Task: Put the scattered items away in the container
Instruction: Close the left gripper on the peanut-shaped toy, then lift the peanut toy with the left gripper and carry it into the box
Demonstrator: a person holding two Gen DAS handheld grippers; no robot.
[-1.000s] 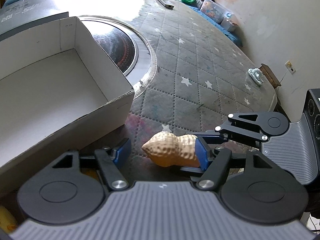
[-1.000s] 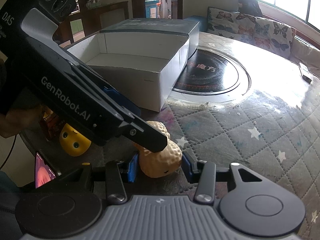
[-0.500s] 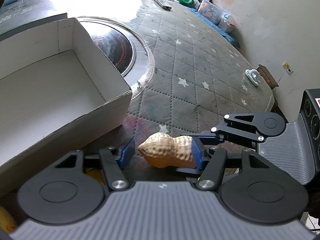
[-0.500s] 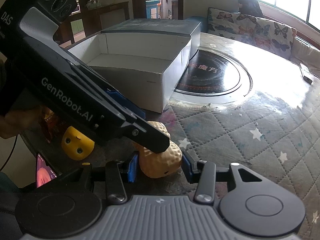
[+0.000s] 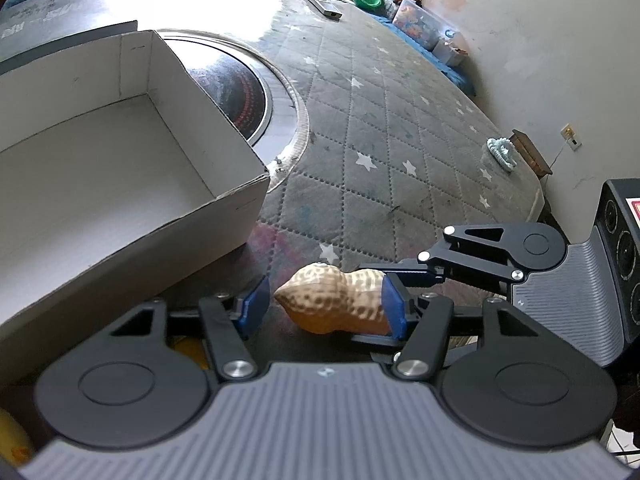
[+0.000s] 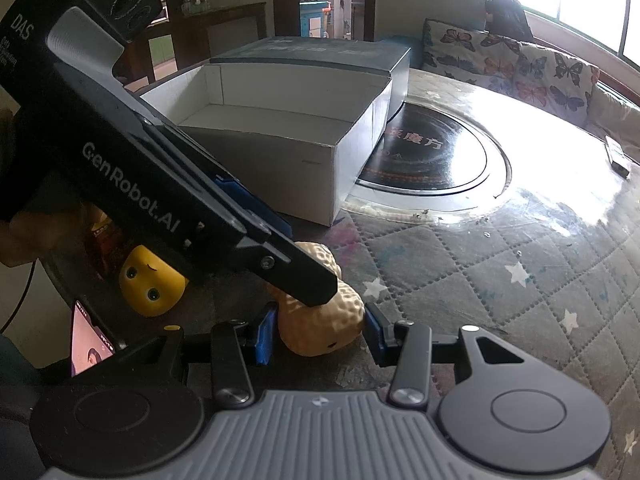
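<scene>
So the peanut toy (image 5: 336, 304) lies on the quilted table (image 5: 400, 140) between both sets of open pads, the right gripper (image 6: 318, 334) bracketing one end and the left gripper (image 5: 324, 306) the other. Only the right view shows a yellow face toy (image 6: 152, 286) beside it. Little has changed; the left pads look slightly narrower. It's tan and dimpled, near the white box (image 5: 120, 168).

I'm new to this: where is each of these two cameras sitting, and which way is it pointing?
Left wrist view: sits on the left claw, looking forward over the peanut toy and white box; the right claw's linkage shows at right.
Right wrist view: sits on the right claw, facing the peanut toy, box and yellow toy; the left claw's body crosses the left side.
Both share the peanut toy, the box and the quilted table.
</scene>
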